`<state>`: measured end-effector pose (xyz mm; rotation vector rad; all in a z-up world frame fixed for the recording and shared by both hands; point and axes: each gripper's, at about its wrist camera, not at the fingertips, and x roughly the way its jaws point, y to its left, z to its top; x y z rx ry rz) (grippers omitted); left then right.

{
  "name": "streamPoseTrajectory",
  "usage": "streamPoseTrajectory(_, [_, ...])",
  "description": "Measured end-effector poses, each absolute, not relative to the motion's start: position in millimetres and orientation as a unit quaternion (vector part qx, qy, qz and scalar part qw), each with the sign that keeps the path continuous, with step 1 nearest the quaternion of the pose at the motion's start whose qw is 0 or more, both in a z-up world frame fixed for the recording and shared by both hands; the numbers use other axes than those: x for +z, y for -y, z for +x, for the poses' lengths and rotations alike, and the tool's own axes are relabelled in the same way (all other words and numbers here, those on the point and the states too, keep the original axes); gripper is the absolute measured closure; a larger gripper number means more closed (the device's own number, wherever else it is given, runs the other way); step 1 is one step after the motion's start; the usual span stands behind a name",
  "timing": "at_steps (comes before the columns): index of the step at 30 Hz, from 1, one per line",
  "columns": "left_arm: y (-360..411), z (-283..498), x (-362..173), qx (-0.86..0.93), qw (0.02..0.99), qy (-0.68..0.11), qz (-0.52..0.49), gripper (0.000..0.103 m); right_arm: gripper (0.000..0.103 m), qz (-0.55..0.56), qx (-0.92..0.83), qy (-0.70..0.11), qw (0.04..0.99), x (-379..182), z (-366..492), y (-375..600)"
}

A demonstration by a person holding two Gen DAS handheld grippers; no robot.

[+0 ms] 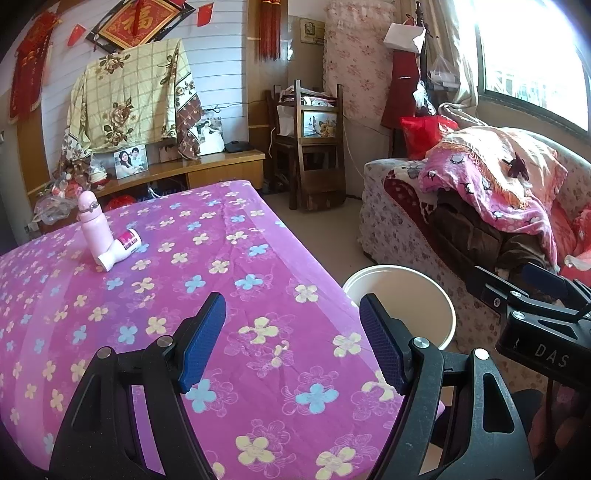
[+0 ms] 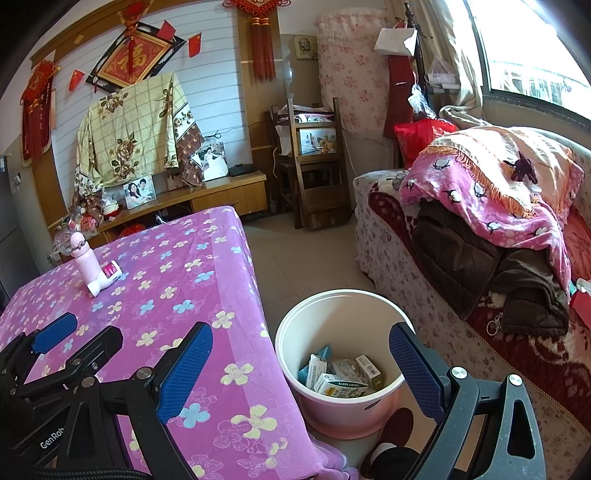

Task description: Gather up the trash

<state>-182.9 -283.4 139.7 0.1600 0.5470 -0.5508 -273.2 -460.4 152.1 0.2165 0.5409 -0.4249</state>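
I see bare bench [image 1: 258, 295] ahead at twelve. Two bottles [image 1: 107, 236] block eleven. Bin [image 2: 340, 406] mouth gapes unobstructed at one.

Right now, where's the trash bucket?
The white bucket stands on the floor just right of the purple-clothed table, left of the sofa, low centre in the right wrist view, cartons inside.

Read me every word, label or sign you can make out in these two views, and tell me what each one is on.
"DAS": white letters on the right gripper body.
"GenRob", cut off by the arm: on the left gripper body.
"福": gold character on the red framed plaque on the wall.
Too small or blurred: the small bottle's pink label, the cartons in the bucket.
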Motion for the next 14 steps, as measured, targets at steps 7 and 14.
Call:
streamPoseTrajectory(7, [283.8,-180.5,138.2,-0.272,0.921,-0.269,0.076,0.029,0.008,0.106,-0.207,-0.272,0.934,149.4,-269.1,463.8])
streamPoseTrajectory(14, [280.5,-176.9,135.0,-0.27,0.92,-0.273,0.075,0.029,0.008,0.104,-0.204,-0.281,0.932,146.3,-264.0,462.7])
